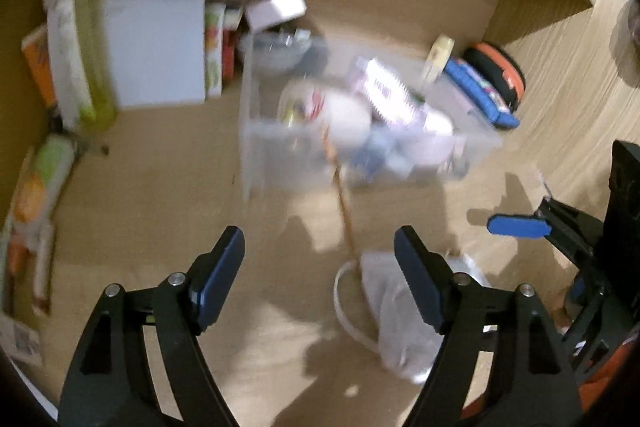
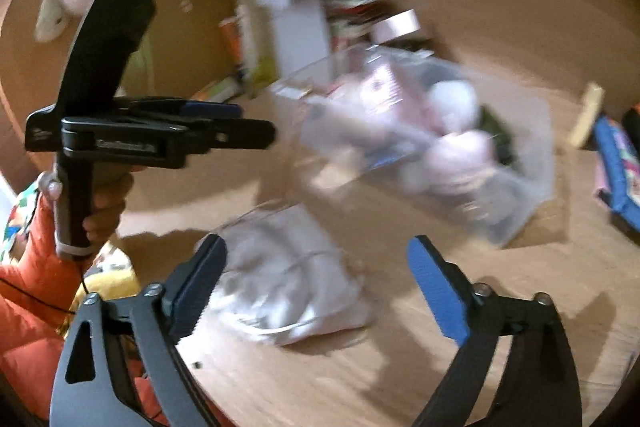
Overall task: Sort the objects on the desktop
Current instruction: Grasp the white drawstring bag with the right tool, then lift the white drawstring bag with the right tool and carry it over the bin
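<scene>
Both views are motion-blurred. A clear plastic bin (image 1: 256,143) holds several items, among them white round things and a pink-printed packet; it also shows in the right wrist view (image 2: 532,195). A clear plastic bag with a white cable (image 1: 396,323) lies on the desk in front of the bin, just inside my left gripper's right finger. My left gripper (image 1: 320,239) is open and empty above the desk. My right gripper (image 2: 316,247) is open and empty, with the bag (image 2: 288,287) between and below its fingers. A thin stick (image 1: 344,203) leans out of the bin.
A white box and books (image 1: 156,39) stand at the back left. A blue pencil case (image 1: 480,87) and an orange-black case (image 1: 500,71) lie right of the bin. The right gripper (image 1: 516,225) enters the left view; the left gripper and hand (image 2: 160,135) show at the right view's left.
</scene>
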Demonstrator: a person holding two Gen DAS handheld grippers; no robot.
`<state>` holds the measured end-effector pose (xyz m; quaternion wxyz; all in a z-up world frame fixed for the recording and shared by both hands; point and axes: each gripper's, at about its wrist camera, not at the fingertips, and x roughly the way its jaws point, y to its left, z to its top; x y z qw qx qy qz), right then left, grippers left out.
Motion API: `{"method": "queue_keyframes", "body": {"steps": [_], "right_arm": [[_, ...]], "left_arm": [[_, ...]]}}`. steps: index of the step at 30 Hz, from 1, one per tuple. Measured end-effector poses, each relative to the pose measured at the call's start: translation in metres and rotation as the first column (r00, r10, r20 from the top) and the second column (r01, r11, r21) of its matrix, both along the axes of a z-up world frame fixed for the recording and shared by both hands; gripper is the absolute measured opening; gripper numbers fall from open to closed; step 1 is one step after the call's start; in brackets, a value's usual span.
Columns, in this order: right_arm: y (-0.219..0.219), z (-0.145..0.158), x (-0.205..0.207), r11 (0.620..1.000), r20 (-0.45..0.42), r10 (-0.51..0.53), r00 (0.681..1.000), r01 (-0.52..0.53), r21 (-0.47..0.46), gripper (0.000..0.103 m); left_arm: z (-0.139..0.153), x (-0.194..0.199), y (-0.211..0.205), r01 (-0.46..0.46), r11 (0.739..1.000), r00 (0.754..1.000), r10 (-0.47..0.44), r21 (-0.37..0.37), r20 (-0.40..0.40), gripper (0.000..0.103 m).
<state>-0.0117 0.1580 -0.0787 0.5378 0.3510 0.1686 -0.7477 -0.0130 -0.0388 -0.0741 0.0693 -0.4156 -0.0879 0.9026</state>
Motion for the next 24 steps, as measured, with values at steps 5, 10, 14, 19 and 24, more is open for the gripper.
{"method": "queue_keyframes", "body": {"steps": [5,10,14,19,24], "right_arm": [[-0.025,-0.025,0.007,0.993,0.006,0.049,0.999,-0.050,0.103,0.097],[-0.043,-0.042,0.003,0.986,0.035,0.065,0.997,-0.070,0.155,0.097],[-0.048,-0.045,0.004,0.986,0.038,0.070,0.997,-0.075,0.150,0.096],[-0.043,-0.039,0.011,0.986,0.032,0.079,0.996,-0.083,0.146,0.056],[-0.019,-0.027,-0.012,0.997,0.144,-0.004,0.990,-0.008,0.082,0.038]], "left_arm": [[-0.017,0.018,-0.011,-0.035,0.999,0.999,0.035,0.024,0.035,0.077],[-0.024,0.030,-0.025,-0.075,0.996,0.996,0.073,0.051,0.043,0.077],[-0.027,0.032,-0.030,-0.085,0.994,0.995,0.082,0.064,0.048,0.077],[-0.028,0.030,-0.025,-0.064,0.995,0.997,0.061,0.071,0.044,0.077],[-0.029,0.027,-0.015,-0.034,0.997,0.999,0.032,0.064,0.042,0.077]]}}
